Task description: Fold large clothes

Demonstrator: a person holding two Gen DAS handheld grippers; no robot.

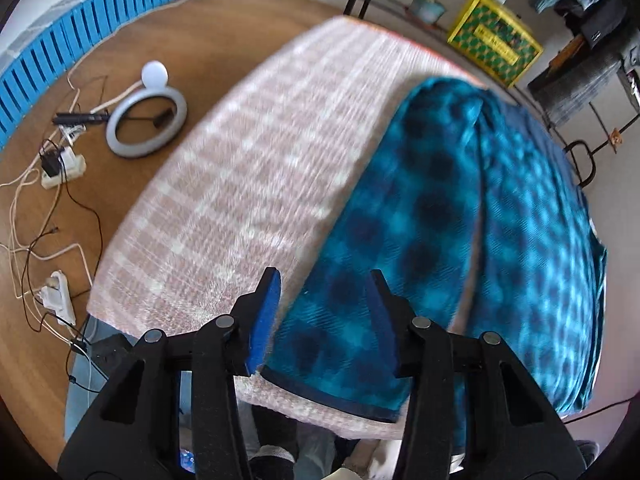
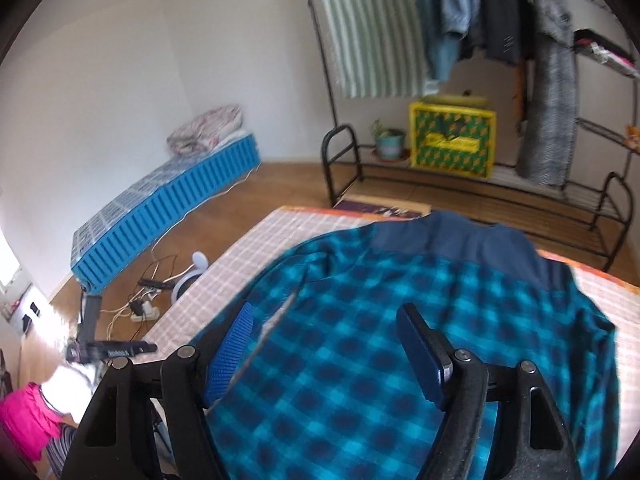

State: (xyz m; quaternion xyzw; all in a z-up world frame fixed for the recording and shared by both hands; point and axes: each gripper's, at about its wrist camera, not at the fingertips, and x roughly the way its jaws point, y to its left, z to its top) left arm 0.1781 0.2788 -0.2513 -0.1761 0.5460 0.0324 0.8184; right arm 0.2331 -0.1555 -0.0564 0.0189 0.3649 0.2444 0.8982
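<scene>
The blue checked shirt lies flat on the plaid-covered table, and both the left gripper and right gripper hang open and empty above its hem at 6 o'clock, so the next move is probably to grasp that hem.

Room was lit by soft, even daylight, brightest at a blown-out patch low left of the blue mattress. Both fisheye views bent hard with dark vignetted corners. The plaid shirt and checked cloth beside it were smeared with motion blur.
</scene>
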